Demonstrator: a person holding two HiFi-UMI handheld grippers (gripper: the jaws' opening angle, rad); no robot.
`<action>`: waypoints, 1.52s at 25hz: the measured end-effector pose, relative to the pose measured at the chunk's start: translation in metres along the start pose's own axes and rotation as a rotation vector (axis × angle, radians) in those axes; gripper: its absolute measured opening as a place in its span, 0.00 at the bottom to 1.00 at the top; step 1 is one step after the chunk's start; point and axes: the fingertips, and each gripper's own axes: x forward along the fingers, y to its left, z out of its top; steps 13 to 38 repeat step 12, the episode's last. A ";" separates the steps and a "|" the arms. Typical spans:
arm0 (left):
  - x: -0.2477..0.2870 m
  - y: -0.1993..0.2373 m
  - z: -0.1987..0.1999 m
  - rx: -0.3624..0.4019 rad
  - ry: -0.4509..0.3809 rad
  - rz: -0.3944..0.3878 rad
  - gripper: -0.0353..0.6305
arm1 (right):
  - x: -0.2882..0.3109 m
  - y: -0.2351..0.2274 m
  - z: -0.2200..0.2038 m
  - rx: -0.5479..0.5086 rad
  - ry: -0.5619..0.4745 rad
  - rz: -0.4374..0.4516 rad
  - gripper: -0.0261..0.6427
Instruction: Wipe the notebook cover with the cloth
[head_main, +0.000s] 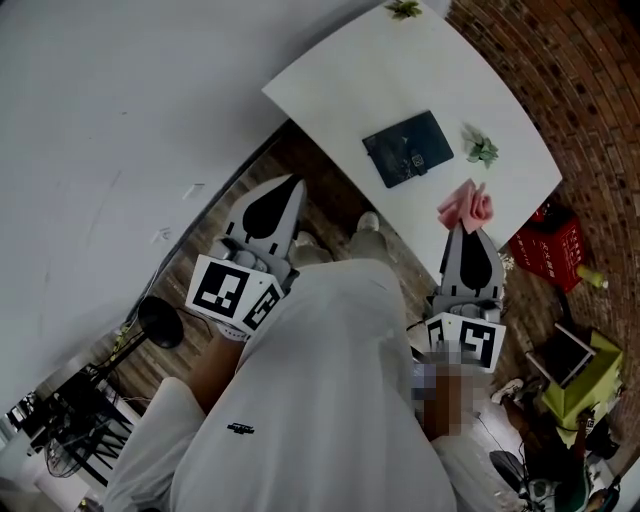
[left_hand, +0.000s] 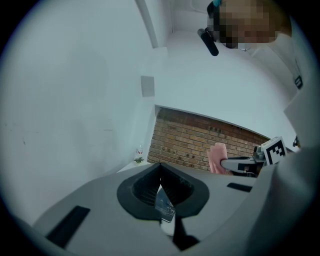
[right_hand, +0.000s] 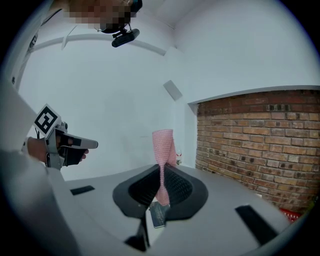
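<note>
The dark notebook (head_main: 408, 148) lies flat on the white table (head_main: 340, 70), well ahead of both grippers. My right gripper (head_main: 463, 230) is shut on a pink cloth (head_main: 466, 207), which sticks up from its tips just off the table's near edge. In the right gripper view the cloth (right_hand: 164, 147) stands twisted between the jaws, with the notebook (right_hand: 159, 215) showing below them. My left gripper (head_main: 296, 182) is shut with nothing in it, held off the table's left edge. A sliver of the notebook (left_hand: 164, 205) shows beneath its jaws.
Small green plants sit beside the notebook (head_main: 482, 150) and at the table's far end (head_main: 405, 9). A red crate (head_main: 548, 245) and a green box (head_main: 578, 375) stand on the floor to the right. Brick wall (right_hand: 260, 135) lies beyond the table.
</note>
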 end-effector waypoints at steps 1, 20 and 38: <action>-0.002 0.001 -0.001 -0.004 0.001 0.002 0.08 | 0.000 0.002 0.000 -0.002 0.004 0.005 0.08; -0.021 0.010 -0.005 -0.025 -0.008 0.003 0.08 | -0.005 0.017 0.003 -0.046 0.011 -0.003 0.07; -0.021 0.010 -0.005 -0.025 -0.008 0.003 0.08 | -0.005 0.017 0.003 -0.046 0.011 -0.003 0.07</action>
